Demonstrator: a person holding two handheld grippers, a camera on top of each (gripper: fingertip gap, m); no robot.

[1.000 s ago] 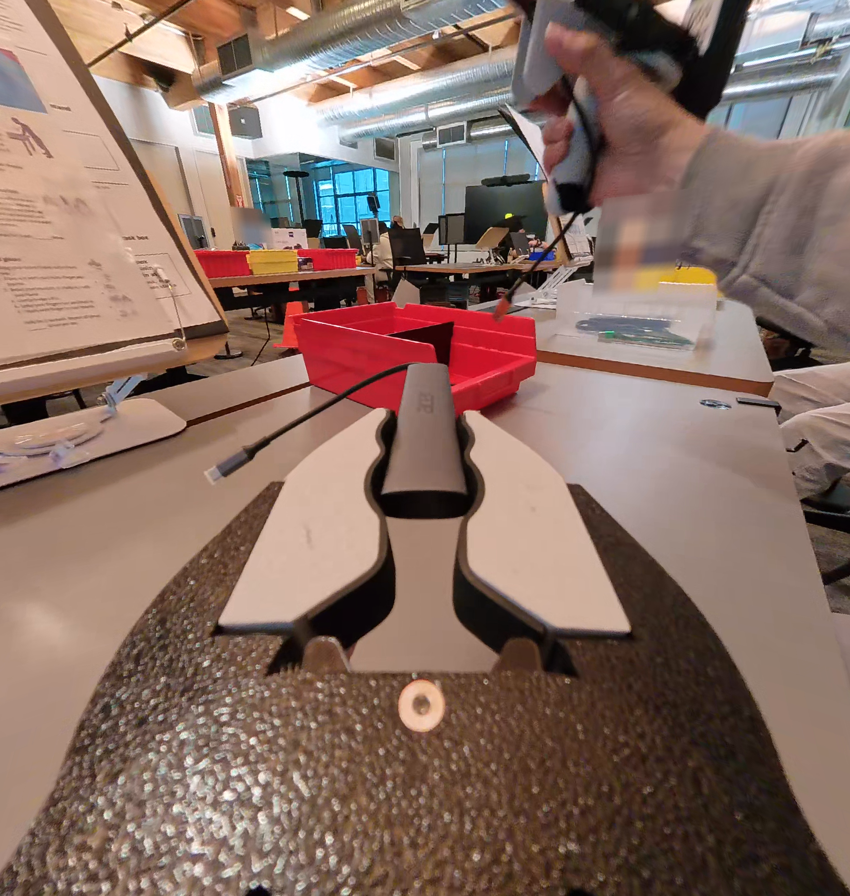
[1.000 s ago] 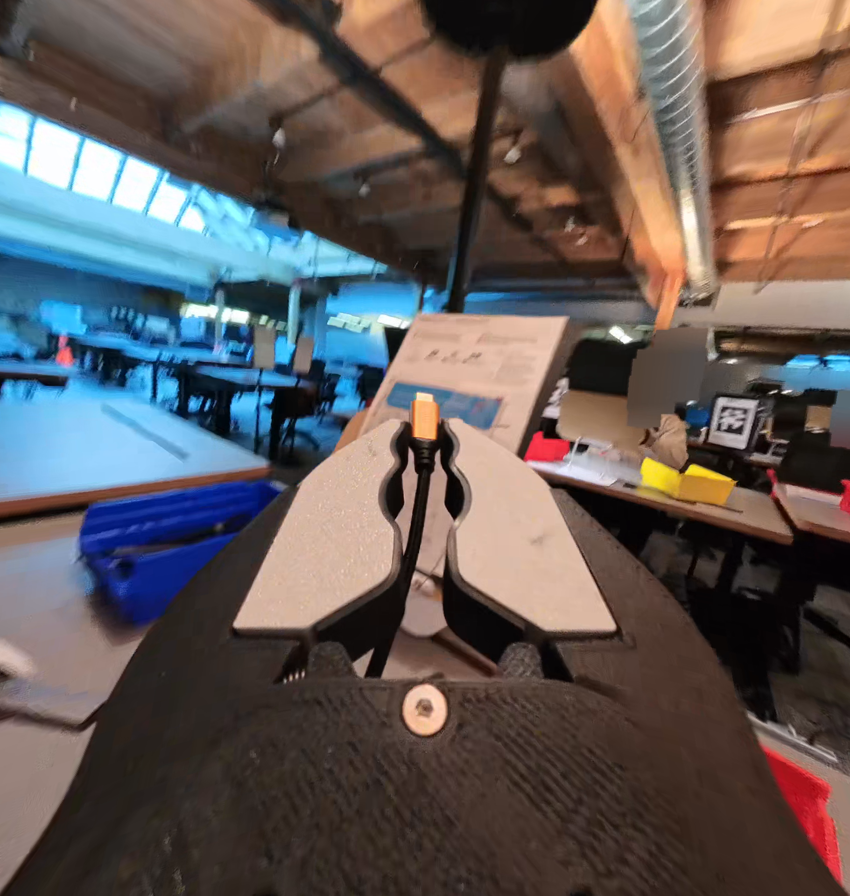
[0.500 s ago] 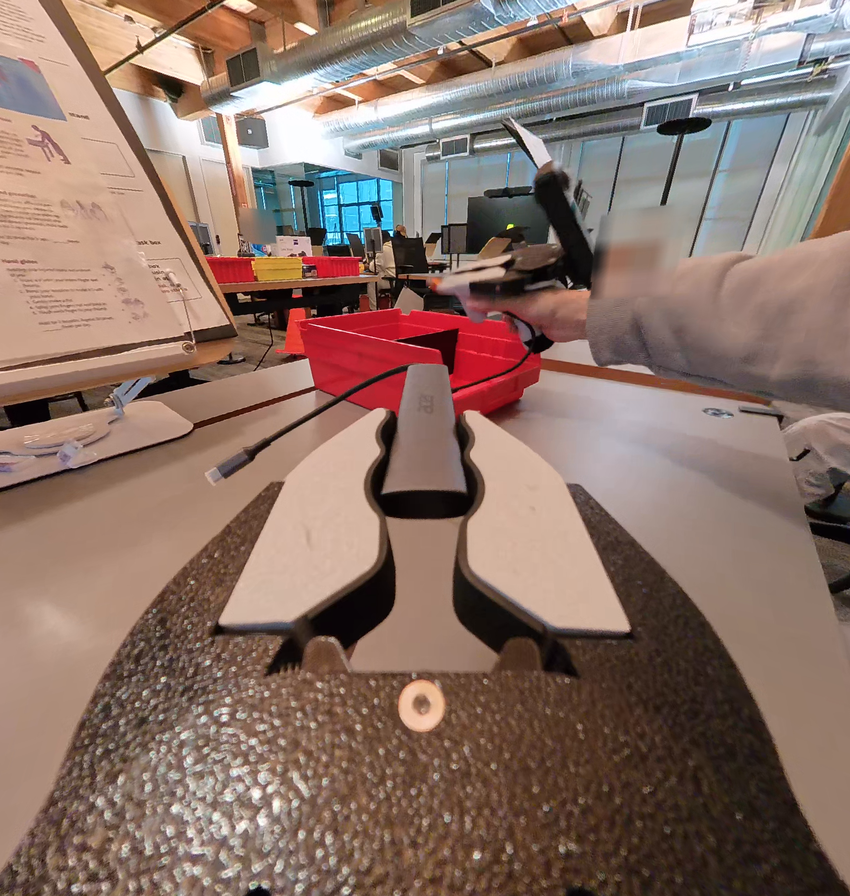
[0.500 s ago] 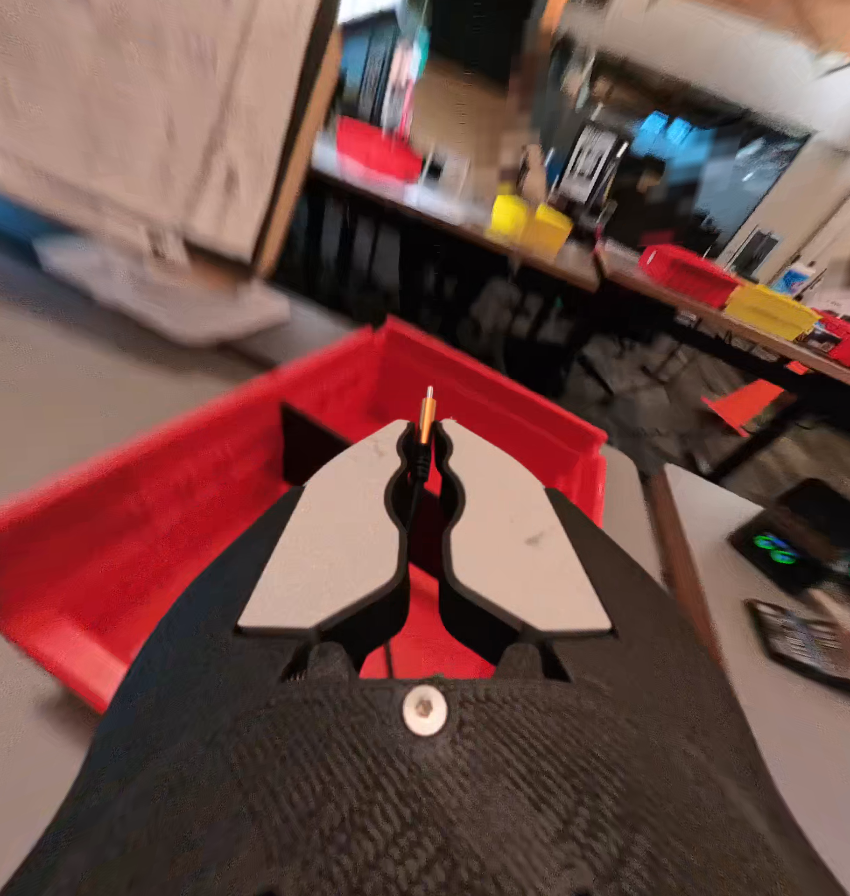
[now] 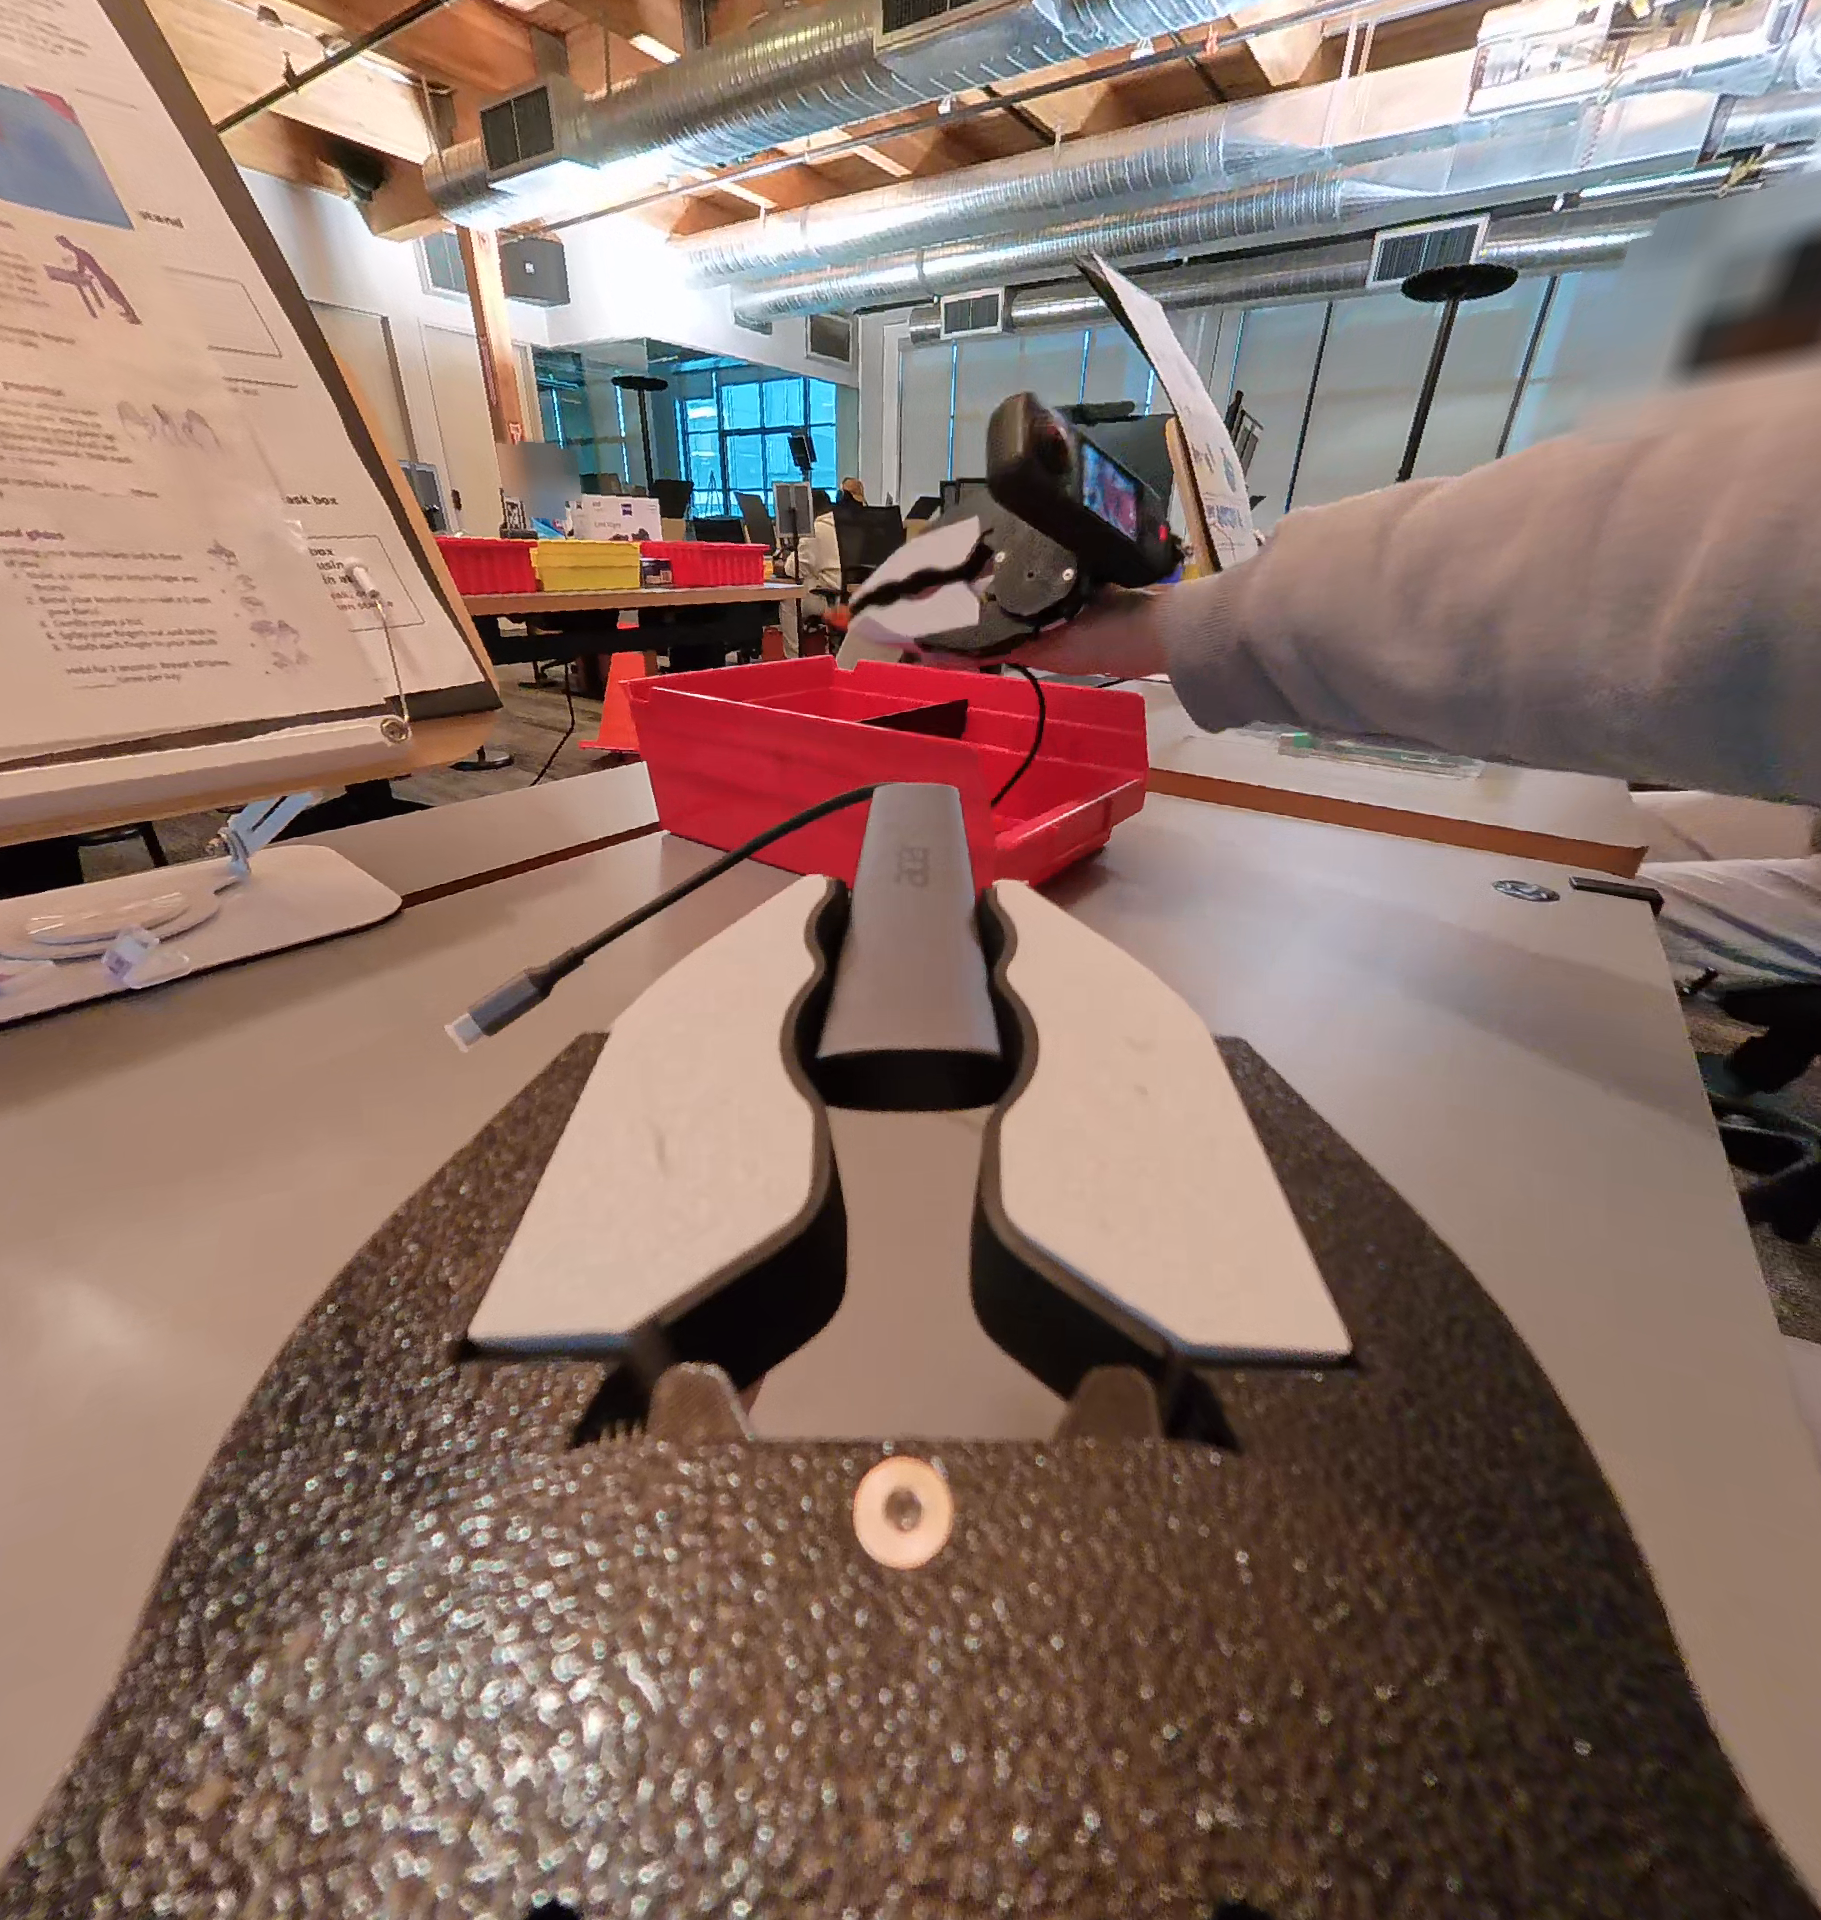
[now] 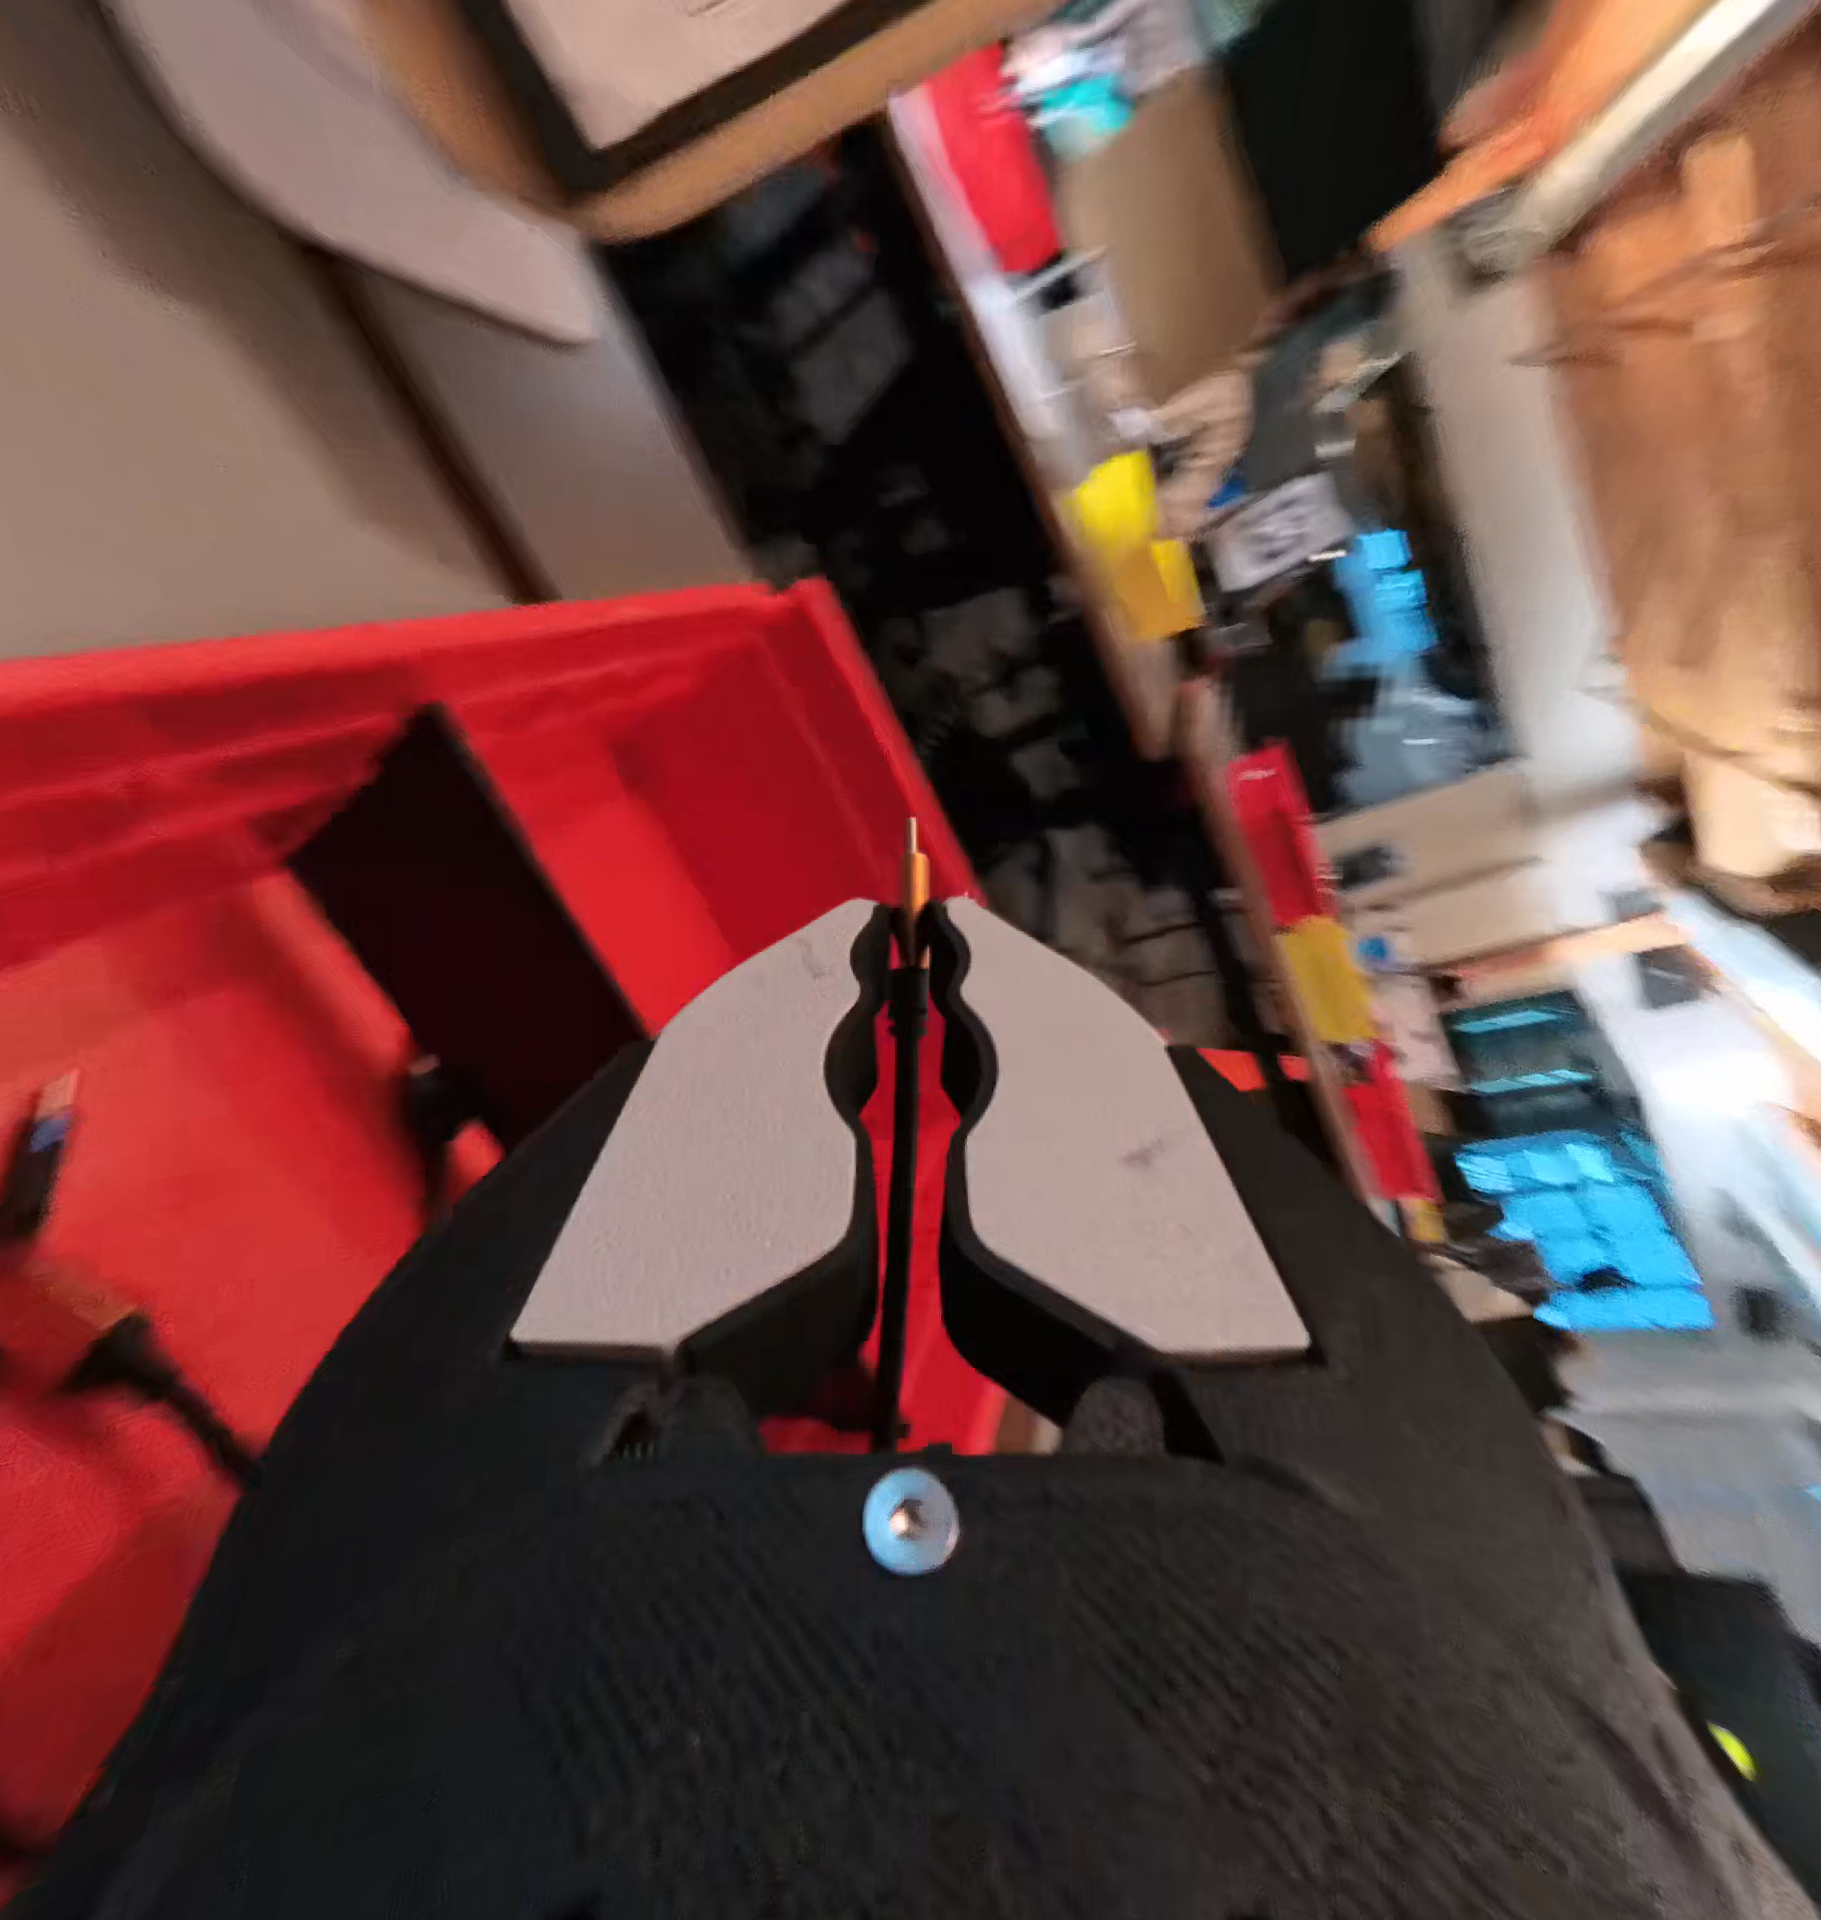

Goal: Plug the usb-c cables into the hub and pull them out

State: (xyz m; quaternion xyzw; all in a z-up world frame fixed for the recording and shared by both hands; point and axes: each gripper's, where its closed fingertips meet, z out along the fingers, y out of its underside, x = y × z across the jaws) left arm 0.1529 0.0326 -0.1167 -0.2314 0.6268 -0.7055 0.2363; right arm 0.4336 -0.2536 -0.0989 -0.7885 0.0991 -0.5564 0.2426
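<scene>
At the far left of the left wrist view, a slanted wooden board carrying a printed sheet [image 5: 147, 447] stands on a flat white base [image 5: 168, 914] on the pale grey tabletop [image 5: 1353, 1039]. Just right of that base, a thin black pigtail cable ending in a grey metal plug [image 5: 495, 1013] hangs free above the table, arcing back to the far end of the slim grey metal hub [image 5: 911, 935]. The left gripper [image 5: 906, 914] is clenched around that hub, its two white fingers [image 5: 698, 1122] pressing both long sides, the hub pointing away towards an open red plastic bin [image 5: 1067, 774] with a dark divider. Above the bin, right of centre, the right gripper [image 5: 921, 603] is held in a hand with a grey sleeve [image 5: 1488, 603]; a black cable drops from it into the bin.

The right wrist view is tilted and motion-blurred. Loose dark cables [image 6: 44, 1153] lie on the bin's red floor [image 6: 210, 1143] at left. In the middle, the right gripper [image 6: 911, 935] is pinched tight on a black usb-c cable with an orange-collared plug [image 6: 913, 883], whose metal tip pokes just past the fingertips, above the bin's far corner. Blurred tables with yellow and red boxes fill the right side.
</scene>
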